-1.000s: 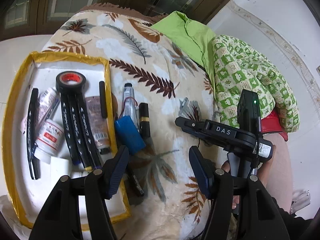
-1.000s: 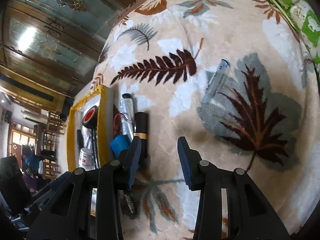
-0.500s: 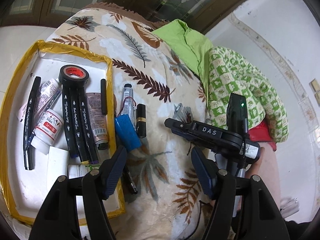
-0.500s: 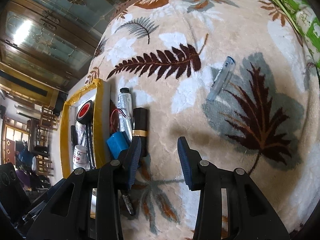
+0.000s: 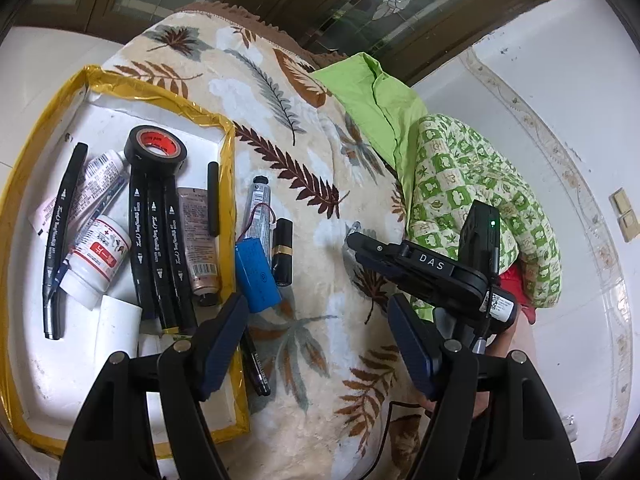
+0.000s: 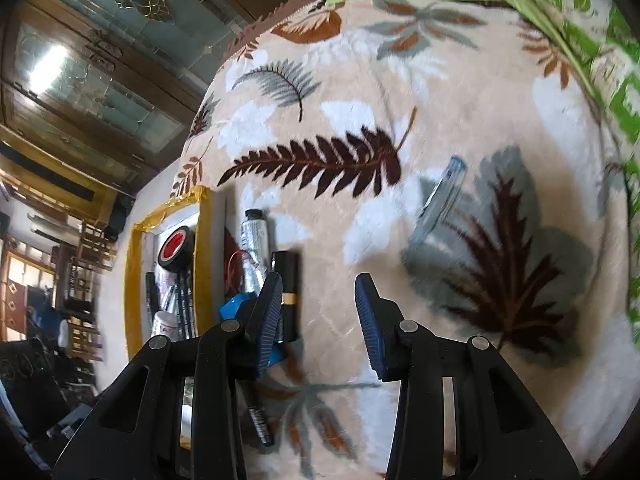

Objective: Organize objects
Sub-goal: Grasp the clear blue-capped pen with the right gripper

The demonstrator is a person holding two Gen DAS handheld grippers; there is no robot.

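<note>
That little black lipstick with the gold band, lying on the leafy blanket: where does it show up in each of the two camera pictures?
Left wrist view: lipstick lies at centre, right of the blue battery pack.
Right wrist view: lipstick sits lower centre-left, partly behind the left finger of the right tongs.
Shared landmark: yellow-edged tray, left of the lipstick in both.

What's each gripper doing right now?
Left gripper: jaws opening, nothing between them.
Right gripper: jaws part open, empty, above the blanket.
</note>
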